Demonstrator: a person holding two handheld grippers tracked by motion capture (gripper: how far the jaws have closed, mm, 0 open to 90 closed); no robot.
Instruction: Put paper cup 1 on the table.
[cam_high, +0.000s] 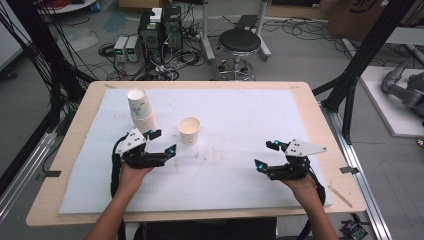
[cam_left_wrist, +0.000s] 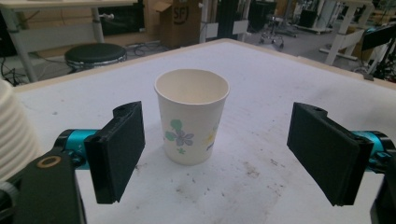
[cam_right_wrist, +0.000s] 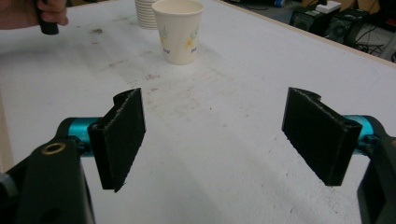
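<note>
Stack (cam_left_wrist: 14, 135) left of the cup (cam_left_wrist: 191, 122) is cut off, both grippers (cam_left_wrist: 219, 154) (cam_right_wrist: 219, 140) gaping empty over the stained white mat (cam_high: 240, 120).

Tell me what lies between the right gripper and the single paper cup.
Nothing: in the right gripper view, bare stained white mat runs from the right gripper to the paper cup.

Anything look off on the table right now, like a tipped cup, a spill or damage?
Nothing serious. The single paper cup stands upright and undented, clear of the open left gripper. The cup stack leans a little to one side. The white mat carries brownish smudges near its middle, which look like old marks, not a fresh spill.
</note>
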